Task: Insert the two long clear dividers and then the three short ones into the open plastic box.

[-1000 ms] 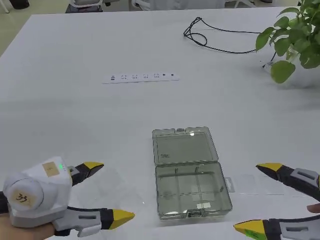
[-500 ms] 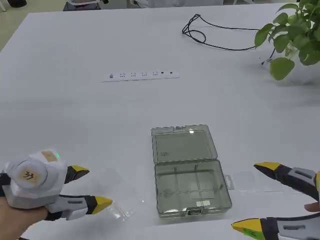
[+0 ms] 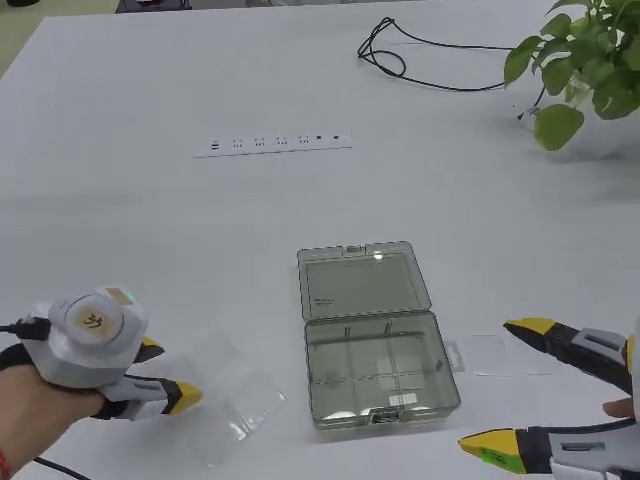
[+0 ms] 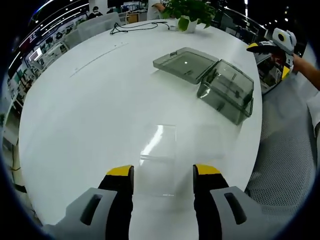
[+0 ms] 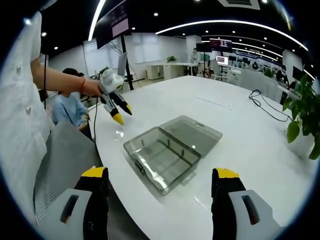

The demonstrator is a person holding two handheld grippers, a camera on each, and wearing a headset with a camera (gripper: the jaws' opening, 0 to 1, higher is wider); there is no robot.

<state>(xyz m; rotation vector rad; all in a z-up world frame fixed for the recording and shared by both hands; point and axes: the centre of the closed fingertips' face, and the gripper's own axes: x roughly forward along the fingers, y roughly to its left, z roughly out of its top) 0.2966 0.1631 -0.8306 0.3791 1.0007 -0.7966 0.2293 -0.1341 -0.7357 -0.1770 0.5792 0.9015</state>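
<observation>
The smoky clear box (image 3: pixel 380 375) lies open near the table's front edge, its lid (image 3: pixel 362 282) flat behind it. Thin lines cross its inside; I cannot tell ribs from dividers. Clear divider pieces (image 3: pixel 228 388) lie flat left of the box, and more clear pieces (image 3: pixel 497 355) lie to its right. My left gripper (image 3: pixel 168 373) is open, just left of the left pieces. In the left gripper view they (image 4: pixel 160 145) lie ahead of the open left gripper (image 4: pixel 163 170). My right gripper (image 3: pixel 502 385) is open and empty, right of the box (image 5: pixel 160 157).
A white power strip (image 3: pixel 270 143) lies mid-table. A coiled black cable (image 3: pixel 400 58) and a potted plant (image 3: pixel 580 60) are at the far right. The table's front edge runs just below the box. A person (image 5: pixel 67 107) sits beyond the table's left end.
My left gripper has drawn back to the left, and the clear pieces beside the box now show in front of it. The right gripper has barely moved. The head camera tilted slightly.
</observation>
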